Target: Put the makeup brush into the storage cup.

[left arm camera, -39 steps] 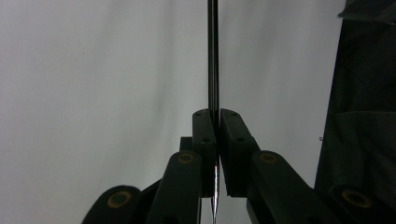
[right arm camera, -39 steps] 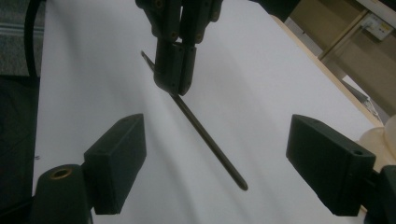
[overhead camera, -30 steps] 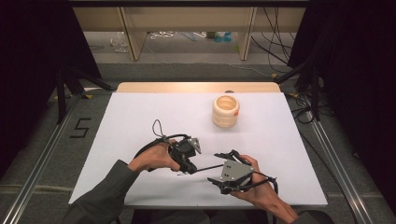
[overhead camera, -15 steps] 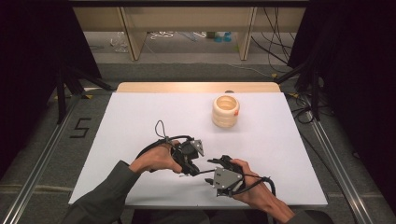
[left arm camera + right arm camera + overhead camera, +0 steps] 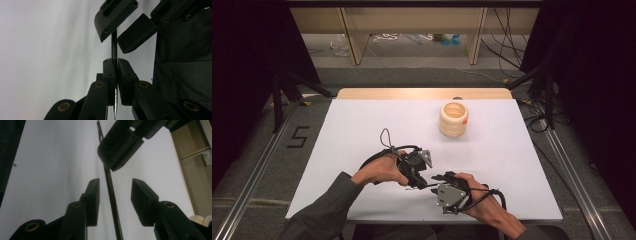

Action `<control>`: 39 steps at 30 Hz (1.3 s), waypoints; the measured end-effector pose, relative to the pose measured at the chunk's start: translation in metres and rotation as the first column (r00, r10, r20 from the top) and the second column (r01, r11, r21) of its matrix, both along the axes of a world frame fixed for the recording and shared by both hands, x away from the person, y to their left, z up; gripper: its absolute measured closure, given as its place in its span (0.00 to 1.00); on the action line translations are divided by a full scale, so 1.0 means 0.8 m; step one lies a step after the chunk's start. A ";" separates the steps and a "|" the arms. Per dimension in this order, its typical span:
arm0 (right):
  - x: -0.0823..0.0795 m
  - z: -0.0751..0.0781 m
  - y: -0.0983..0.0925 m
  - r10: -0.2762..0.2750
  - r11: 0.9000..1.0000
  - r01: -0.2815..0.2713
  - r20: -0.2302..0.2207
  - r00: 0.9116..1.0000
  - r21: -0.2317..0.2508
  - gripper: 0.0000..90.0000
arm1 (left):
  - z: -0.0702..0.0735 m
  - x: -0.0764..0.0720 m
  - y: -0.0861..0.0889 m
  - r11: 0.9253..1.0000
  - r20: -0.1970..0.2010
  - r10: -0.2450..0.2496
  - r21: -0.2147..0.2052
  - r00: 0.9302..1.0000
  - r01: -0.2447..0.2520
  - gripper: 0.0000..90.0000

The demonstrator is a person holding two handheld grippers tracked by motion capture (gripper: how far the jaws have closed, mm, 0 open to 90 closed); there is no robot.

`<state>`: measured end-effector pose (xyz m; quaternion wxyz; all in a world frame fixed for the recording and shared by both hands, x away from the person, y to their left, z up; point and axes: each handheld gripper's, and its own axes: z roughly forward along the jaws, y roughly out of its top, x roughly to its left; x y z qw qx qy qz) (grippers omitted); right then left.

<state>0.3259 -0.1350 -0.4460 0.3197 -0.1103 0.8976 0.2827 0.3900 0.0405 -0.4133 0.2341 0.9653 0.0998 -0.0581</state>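
A thin black rod (image 5: 114, 45) is pinched upright in my left gripper (image 5: 114, 61), which is shut on it. The rod (image 5: 110, 195) also runs up between the jaws of my right gripper (image 5: 115, 182). Those jaws have just been closing, and a gap still shows on each side of the rod. In the high view the left gripper (image 5: 419, 181) and right gripper (image 5: 438, 180) meet tip to tip near the table's front edge, each held in a hand.
A cream ribbed cup-shaped object (image 5: 453, 119) with a small orange mark stands at the back right of the white table (image 5: 362, 125). Cables trail from both grippers. Dark curtains and floor rails flank the table.
The right hand has edged a little toward the left gripper and tilted. The left hand has stayed where it was, still gripping the rod.
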 end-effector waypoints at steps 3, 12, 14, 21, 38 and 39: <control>-0.002 -0.002 0.000 -0.010 1.000 0.010 -0.007 1.000 -0.009 0.72 | 0.001 0.000 0.000 1.000 0.000 -0.005 -0.001 1.000 0.005 0.94; -0.007 -0.001 0.004 -0.008 0.999 0.009 0.028 1.000 -0.034 0.79 | 0.002 -0.001 -0.001 1.000 0.002 -0.009 0.000 1.000 0.009 0.94; -0.007 -0.002 0.004 0.002 0.999 -0.001 0.019 1.000 -0.048 0.80 | 0.003 -0.001 0.000 1.000 0.000 -0.013 0.001 1.000 0.013 0.94; -0.009 -0.003 0.006 0.000 0.998 0.002 0.032 0.999 -0.056 0.84 | 0.004 -0.001 -0.001 1.000 0.002 -0.017 0.001 1.000 0.017 0.94; -0.011 -0.003 0.009 0.036 0.995 -0.033 0.034 0.999 -0.098 0.95 | 0.005 -0.003 -0.002 1.000 -0.008 -0.027 0.003 1.000 0.027 0.94; -0.011 -0.003 0.009 0.036 0.995 -0.032 0.033 0.999 -0.097 0.95 | 0.005 -0.003 -0.002 1.000 -0.010 -0.026 0.000 1.000 0.026 0.94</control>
